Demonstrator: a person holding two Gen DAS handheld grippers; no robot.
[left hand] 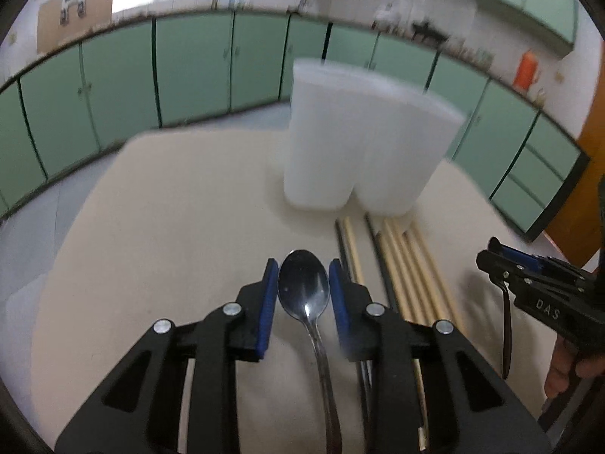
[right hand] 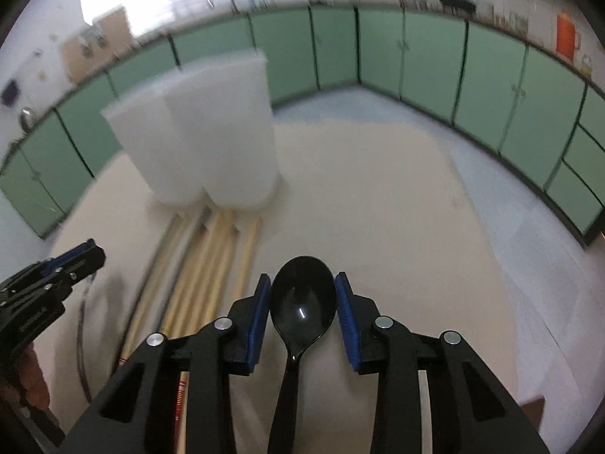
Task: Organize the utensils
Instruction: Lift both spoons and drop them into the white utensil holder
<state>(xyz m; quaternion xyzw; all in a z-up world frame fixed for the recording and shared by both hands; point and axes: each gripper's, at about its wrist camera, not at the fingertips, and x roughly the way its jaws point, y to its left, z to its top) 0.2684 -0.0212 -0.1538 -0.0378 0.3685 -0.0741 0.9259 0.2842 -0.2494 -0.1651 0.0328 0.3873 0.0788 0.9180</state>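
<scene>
Our left gripper (left hand: 303,290): blue pads pinching the bowl of a metal spoon (left hand: 304,288), handle trailing back beneath the claw. Our right gripper (right hand: 302,300): pads clamped on a black plastic spoon (right hand: 302,299). Ahead of both claws we note a white two-lobed holder (left hand: 363,143) upright on the beige table (left hand: 170,227); wooden chopsticks (left hand: 408,265) lie between.
</scene>
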